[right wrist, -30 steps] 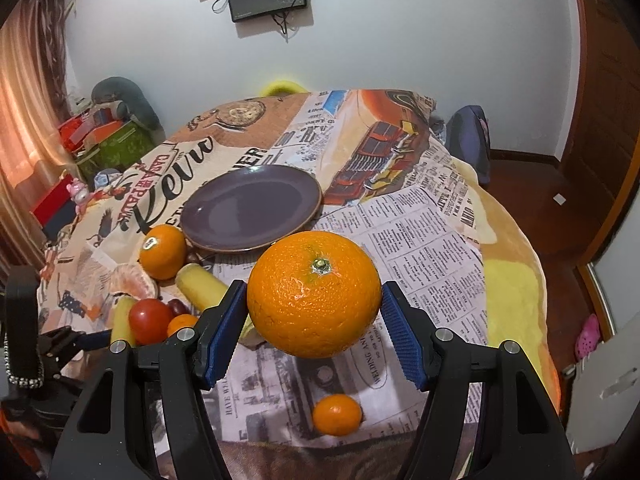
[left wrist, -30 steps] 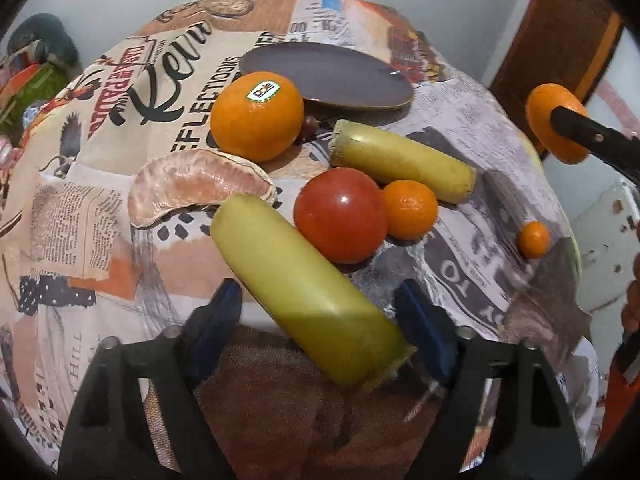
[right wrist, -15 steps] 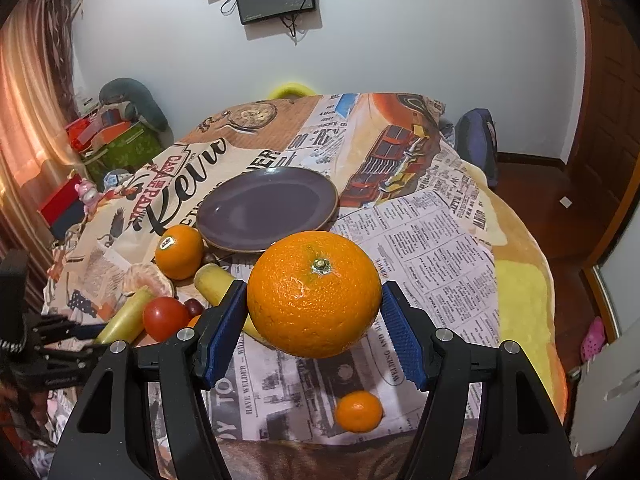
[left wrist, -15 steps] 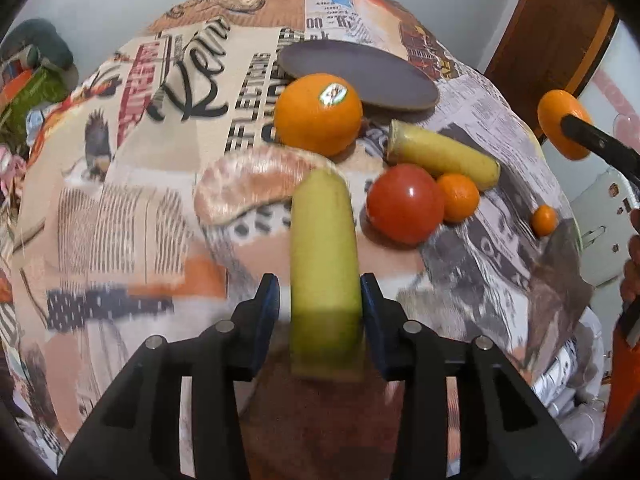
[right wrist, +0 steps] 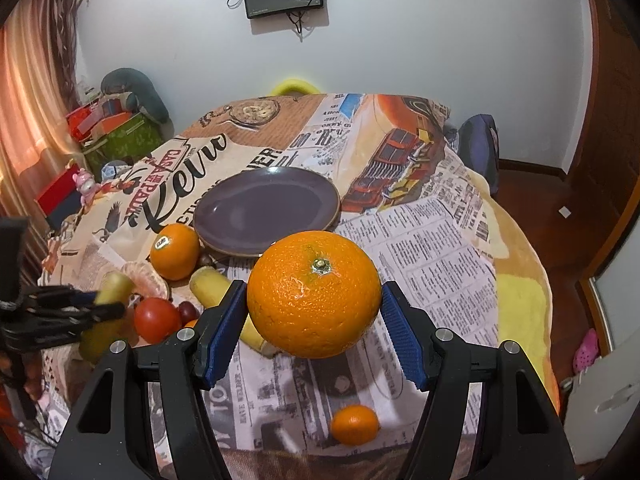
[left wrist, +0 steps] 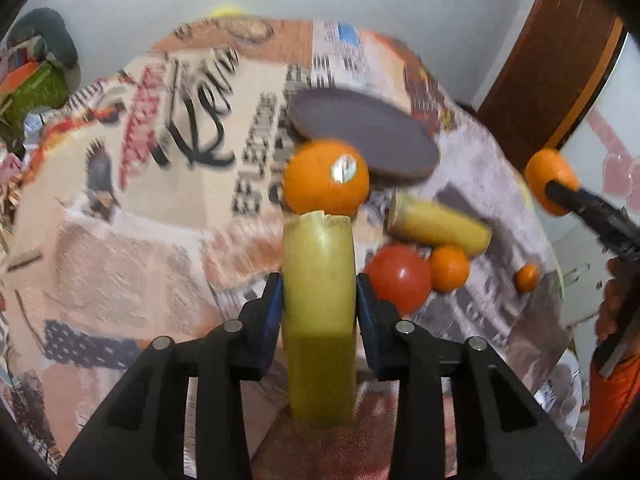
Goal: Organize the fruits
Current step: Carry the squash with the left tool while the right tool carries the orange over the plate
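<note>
left gripper [left wrist: 319, 300] closing on the banana [left wrist: 318, 280], lengthwise toward the far plate [left wrist: 384, 136]; right gripper [right wrist: 314, 328] grips an orange [right wrist: 314, 294].

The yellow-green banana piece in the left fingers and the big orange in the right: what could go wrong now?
1. The left gripper is closing on the yellow-green banana piece; soft fruit may get squashed.
2. The big round orange in the right gripper could roll out.
3. The purple plate is ringed by fruit.
</note>
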Action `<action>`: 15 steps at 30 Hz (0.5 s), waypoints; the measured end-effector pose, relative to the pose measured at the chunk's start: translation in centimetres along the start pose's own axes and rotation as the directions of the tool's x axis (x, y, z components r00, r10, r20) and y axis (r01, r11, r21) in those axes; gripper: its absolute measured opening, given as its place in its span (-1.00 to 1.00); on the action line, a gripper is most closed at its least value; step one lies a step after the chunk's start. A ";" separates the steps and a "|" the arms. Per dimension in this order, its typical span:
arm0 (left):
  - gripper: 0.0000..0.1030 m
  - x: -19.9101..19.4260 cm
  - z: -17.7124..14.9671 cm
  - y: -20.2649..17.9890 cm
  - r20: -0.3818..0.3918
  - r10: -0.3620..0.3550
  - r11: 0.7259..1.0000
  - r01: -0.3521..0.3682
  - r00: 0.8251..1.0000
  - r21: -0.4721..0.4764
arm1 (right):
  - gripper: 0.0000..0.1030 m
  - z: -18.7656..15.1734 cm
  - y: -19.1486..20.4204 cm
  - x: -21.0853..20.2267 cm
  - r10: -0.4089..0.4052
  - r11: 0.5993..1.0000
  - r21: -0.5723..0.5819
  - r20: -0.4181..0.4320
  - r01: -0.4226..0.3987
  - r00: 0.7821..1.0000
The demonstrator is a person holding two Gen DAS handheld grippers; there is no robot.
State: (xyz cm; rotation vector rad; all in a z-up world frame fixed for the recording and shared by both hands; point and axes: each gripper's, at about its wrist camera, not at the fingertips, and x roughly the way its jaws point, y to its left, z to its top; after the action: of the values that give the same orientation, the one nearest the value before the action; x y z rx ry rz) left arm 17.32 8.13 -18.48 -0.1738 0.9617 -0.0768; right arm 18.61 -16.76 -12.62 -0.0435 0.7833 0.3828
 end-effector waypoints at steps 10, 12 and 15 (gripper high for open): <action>-0.34 -4.6 5.3 -0.5 0.189 -0.017 1.000 0.015 0.982 0.013 | 0.24 3.2 0.7 0.5 0.008 1.000 -0.025 0.064 -0.006 0.998; -0.34 -4.8 6.5 -0.7 0.207 -0.026 1.000 0.024 0.978 0.015 | 0.24 3.9 0.9 0.8 0.006 0.999 -0.039 0.072 -0.003 0.997; -0.34 -4.6 8.0 -1.2 0.230 -0.020 0.999 0.014 0.973 0.031 | 0.24 5.1 1.1 1.3 0.002 0.998 -0.061 0.086 0.004 0.996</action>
State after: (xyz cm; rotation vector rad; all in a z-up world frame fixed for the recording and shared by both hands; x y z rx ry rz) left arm 21.28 8.51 -10.05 -0.1606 0.7268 -0.0843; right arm 22.51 -14.40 -9.79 -0.0846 0.6865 0.4052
